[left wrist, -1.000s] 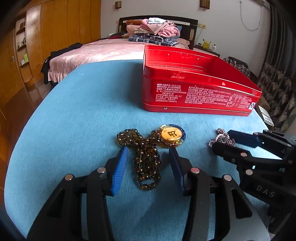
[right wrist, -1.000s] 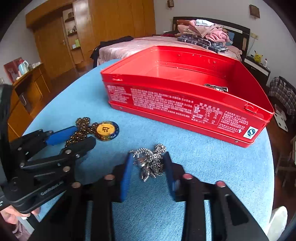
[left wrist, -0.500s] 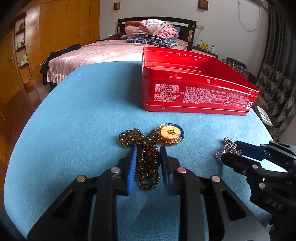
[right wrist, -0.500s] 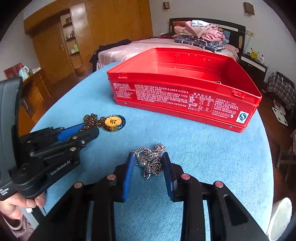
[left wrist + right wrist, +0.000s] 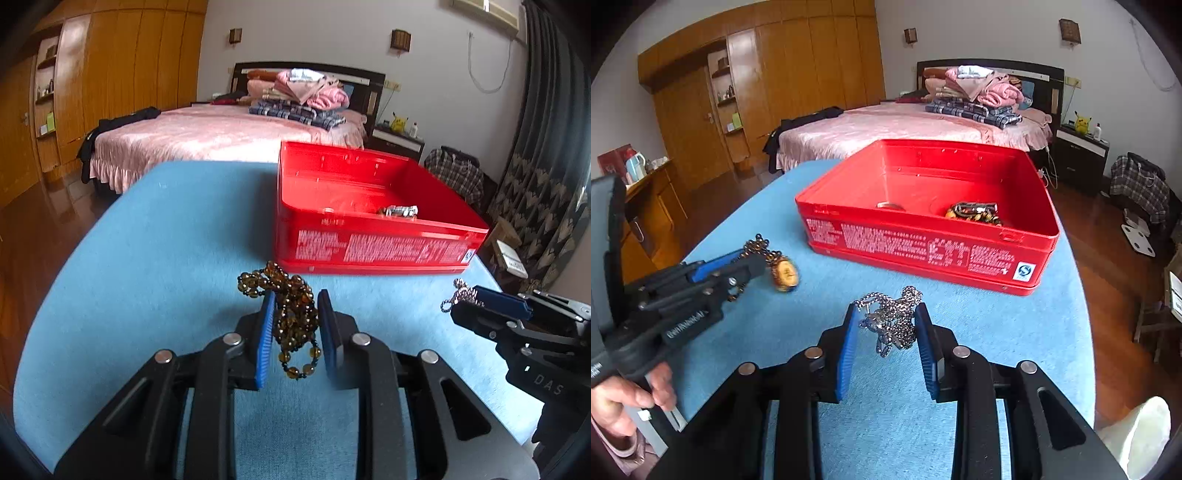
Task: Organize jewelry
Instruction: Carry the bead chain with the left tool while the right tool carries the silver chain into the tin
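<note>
The amber bead necklace (image 5: 293, 317) hangs bunched between the jaws of the left gripper (image 5: 295, 332), closed in on it and lifting it off the counter (image 5: 155, 258); in the right wrist view its round gold pendant (image 5: 785, 275) dangles below. The silver chain (image 5: 894, 321) is a tangled clump pinched in the right gripper (image 5: 890, 343), jaws narrowed against it. Beyond both stands the open red tin (image 5: 923, 251), with a dark and amber beaded piece (image 5: 975, 213) lying inside near its right wall. The counter is covered in blue cloth. Behind it are a pink-covered bed (image 5: 221, 136) stacked with folded clothes (image 5: 306, 96), wooden wardrobes (image 5: 798, 74) and patterned curtains (image 5: 546, 166).
</note>
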The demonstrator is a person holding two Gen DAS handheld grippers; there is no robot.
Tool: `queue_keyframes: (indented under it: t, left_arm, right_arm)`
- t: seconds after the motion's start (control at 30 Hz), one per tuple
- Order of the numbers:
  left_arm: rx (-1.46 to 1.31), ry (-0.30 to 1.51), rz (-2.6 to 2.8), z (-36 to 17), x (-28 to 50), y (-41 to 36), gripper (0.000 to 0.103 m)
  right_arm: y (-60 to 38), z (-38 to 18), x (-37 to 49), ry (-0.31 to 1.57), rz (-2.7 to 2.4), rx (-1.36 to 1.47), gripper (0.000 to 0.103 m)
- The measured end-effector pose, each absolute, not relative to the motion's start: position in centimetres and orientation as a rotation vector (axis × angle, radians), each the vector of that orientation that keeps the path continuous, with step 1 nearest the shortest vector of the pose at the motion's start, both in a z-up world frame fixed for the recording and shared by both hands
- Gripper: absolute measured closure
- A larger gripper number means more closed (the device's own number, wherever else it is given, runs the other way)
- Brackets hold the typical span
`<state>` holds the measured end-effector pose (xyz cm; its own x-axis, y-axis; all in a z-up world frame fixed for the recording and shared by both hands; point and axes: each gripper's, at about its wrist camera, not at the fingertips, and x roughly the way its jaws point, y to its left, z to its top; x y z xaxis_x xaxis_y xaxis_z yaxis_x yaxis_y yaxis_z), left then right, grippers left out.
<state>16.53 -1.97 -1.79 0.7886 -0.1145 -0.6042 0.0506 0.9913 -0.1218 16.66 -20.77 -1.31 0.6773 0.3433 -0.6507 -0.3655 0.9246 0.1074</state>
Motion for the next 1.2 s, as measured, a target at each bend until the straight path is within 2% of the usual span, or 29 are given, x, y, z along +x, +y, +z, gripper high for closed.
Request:
queue_keyframes:
  t: [0.73,0.97,1.2]
  left_arm:
    - [-0.102,0.467,-0.155,5.5,18.8,-3.9,0.082]
    - [-0.095,0.405,-0.181,7.6,22.4,-5.4,0.082]
    - [-0.075,0.432,-0.203,6.3,26.4,-7.1,0.082]
  right_arm:
    - [-22.2,4.9,21.3,0.583,0.347,-0.028,0.072]
    - [-22.8,4.6,25.0,0.591,0.324,-0.016,0.072]
    - [-23.1,2.9,27.6,0.621,0.315,0.000,0.072]
